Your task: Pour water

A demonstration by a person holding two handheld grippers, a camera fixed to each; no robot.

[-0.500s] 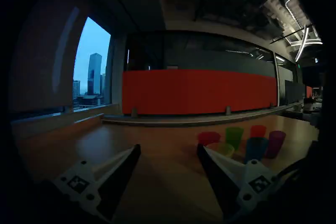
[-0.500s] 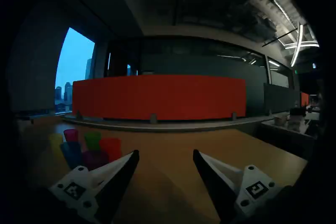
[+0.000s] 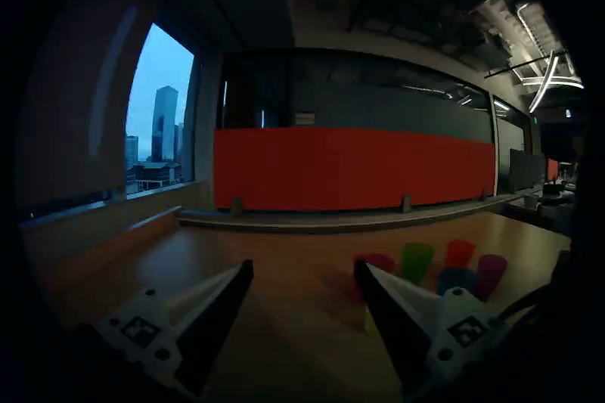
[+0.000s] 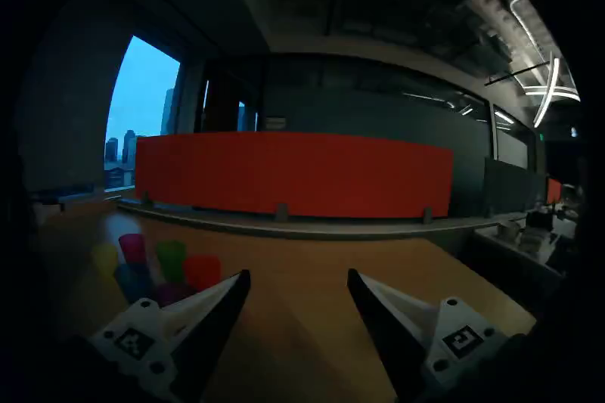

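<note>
A cluster of several coloured plastic cups stands on the wooden table. In the left gripper view the green cup [image 3: 417, 261], red cup [image 3: 460, 253], purple cup [image 3: 490, 274] and blue cup [image 3: 455, 280] sit just beyond my right finger; my left gripper [image 3: 302, 274] is open and holds nothing. In the right gripper view the same cups, among them a pink cup [image 4: 132, 248], a green cup [image 4: 171, 259] and a red cup [image 4: 202, 271], stand ahead to the left, partly behind my left finger. My right gripper [image 4: 297, 282] is open and holds nothing. I cannot see whether any cup holds water.
The wooden table [image 4: 318, 267] stretches ahead to a red partition [image 3: 348, 168] along its far edge. A window [image 3: 155, 138] with city towers lies to the left. Desks with small items [image 4: 529, 225] stand at the far right. The room is dim.
Both views have tilted slightly, so the cups sit lower in the left gripper view and more behind its right finger. Both grippers stay open.
</note>
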